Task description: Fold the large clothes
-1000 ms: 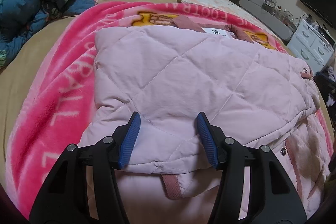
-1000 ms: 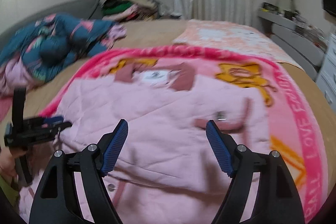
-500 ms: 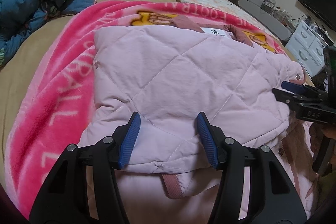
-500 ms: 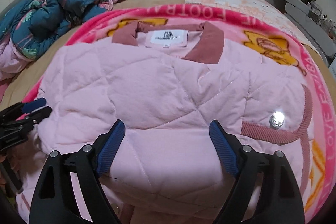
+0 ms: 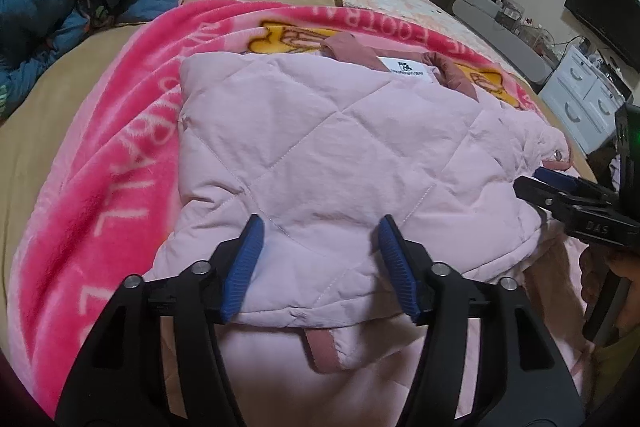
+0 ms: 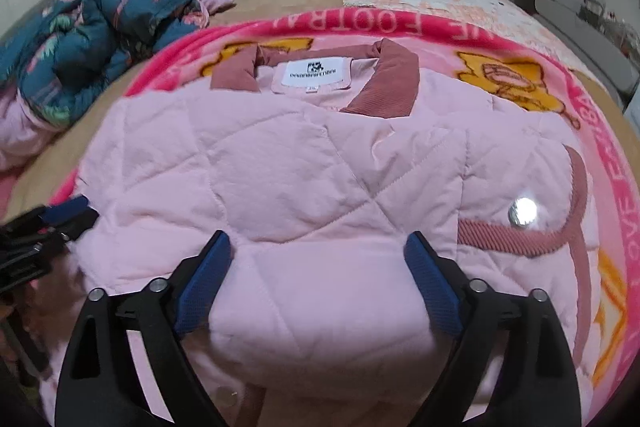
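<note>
Bed (image 5: 60, 99) bare left | jacket (image 5: 320, 155) hem between both opening claws, ungripped

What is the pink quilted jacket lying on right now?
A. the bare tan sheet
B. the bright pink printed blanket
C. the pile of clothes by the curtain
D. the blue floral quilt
B: the pink quilted jacket lies spread on the bright pink printed blanket, whose lettering and yellow cartoon print show all around its edges; the blue floral quilt sits bunched apart, off to the side.
</note>
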Demonstrator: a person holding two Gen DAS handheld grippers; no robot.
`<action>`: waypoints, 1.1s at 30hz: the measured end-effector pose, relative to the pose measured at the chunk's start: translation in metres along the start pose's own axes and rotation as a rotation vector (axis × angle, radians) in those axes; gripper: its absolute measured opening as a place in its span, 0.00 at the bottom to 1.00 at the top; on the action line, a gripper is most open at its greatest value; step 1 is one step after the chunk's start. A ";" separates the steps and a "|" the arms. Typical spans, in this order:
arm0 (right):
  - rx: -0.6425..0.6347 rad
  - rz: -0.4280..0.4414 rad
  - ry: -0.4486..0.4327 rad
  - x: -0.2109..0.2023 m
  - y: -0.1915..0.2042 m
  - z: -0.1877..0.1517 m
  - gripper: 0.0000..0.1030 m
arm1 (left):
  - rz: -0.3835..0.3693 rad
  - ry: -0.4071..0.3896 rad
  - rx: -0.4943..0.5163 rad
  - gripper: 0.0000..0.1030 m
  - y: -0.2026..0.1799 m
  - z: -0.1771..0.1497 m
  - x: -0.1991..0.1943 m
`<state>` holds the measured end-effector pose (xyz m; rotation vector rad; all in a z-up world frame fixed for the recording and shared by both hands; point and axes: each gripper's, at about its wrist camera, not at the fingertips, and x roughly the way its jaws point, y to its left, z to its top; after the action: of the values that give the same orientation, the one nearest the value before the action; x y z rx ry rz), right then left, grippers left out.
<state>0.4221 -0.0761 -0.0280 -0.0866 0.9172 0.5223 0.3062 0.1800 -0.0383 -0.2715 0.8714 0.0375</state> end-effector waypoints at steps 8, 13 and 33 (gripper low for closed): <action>0.090 0.034 -0.027 -0.025 -0.007 -0.002 0.95 | -0.029 0.017 0.011 0.83 -0.014 0.003 -0.015; 0.113 0.042 -0.049 -0.045 -0.009 -0.003 0.95 | -0.043 -0.020 0.042 0.91 -0.026 0.005 -0.029; 0.099 0.055 -0.139 -0.125 0.003 -0.017 0.96 | -0.036 -0.110 0.089 0.91 -0.054 0.014 -0.086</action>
<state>0.3462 -0.1278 0.0591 0.0640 0.8097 0.5270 0.2691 0.1382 0.0477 -0.1998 0.7570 -0.0197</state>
